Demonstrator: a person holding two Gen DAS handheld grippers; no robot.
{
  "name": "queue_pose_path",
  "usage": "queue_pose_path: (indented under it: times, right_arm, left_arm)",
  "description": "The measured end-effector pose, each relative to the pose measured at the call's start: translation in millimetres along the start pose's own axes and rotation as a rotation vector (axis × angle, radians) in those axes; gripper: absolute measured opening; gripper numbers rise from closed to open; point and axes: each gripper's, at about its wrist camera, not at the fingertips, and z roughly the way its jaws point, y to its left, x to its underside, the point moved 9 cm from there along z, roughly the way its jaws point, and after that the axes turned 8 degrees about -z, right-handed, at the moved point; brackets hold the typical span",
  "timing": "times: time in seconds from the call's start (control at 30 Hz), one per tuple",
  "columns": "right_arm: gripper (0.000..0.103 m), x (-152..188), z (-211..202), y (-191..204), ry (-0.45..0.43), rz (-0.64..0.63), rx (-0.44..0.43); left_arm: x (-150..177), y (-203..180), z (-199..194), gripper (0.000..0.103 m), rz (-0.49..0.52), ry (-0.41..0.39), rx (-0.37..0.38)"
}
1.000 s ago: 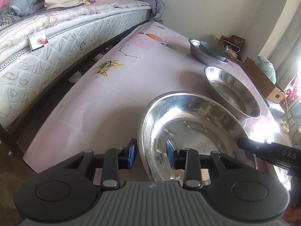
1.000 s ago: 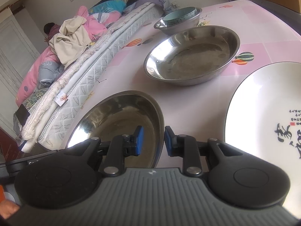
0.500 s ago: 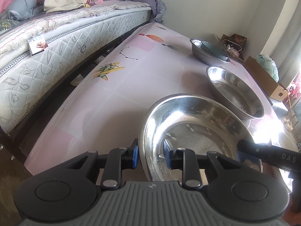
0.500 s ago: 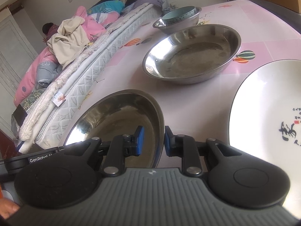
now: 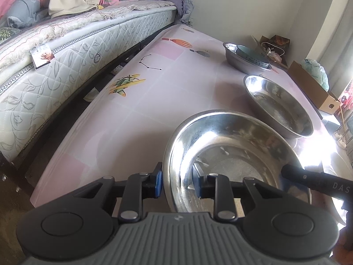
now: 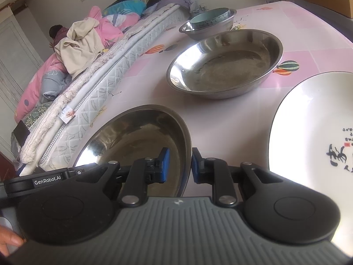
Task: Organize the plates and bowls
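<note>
Bedside pink table (image 5: pixel 154 101). I had left claw (image 5: pixel 177 182) and right claw (image 6: pixel 178 165) straddling steel bowl (image 5: pixel 231 154) rim on opposite sides; whether pads pressed, I couldn't tell. Bowl judged light, stiff, slippery: pinch rim.

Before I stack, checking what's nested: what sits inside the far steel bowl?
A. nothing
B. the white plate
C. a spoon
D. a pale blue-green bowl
D: a pale blue-green bowl sits inside the far steel bowl; the white plate lies apart, nearer.

Near basin (image 6: pixel 141 137) before second basin (image 6: pixel 225 64); plate (image 6: pixel 308 119) right.
</note>
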Motion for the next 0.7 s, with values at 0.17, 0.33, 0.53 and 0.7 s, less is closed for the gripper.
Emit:
queue_pose_path:
  times: [0.17, 0.33, 0.53, 0.7]
  right_arm:
    - [0.019, 0.2, 1.9, 1.1, 0.002, 0.001, 0.005]
    - [0.02, 0.6, 1.7, 1.4, 0.003, -0.004, 0.011]
    - [0.02, -0.2, 1.0, 1.3, 0.0, -0.008, 0.016]
    - [0.02, -0.6, -0.3, 2.8, -0.004, -0.016, 0.017]
  left_arm:
    - [-0.3, -2.2, 0.5, 0.028, 0.007, -0.004, -0.012]
    - [0.5, -4.5, 0.0, 0.032, 0.016, -0.008, -0.019]
    - [1.5, -5.2, -1.4, 0.032, 0.017, -0.009, -0.017]
    - [1.3, -5.8, -2.7, 0.032, 0.016, -0.011, -0.015]
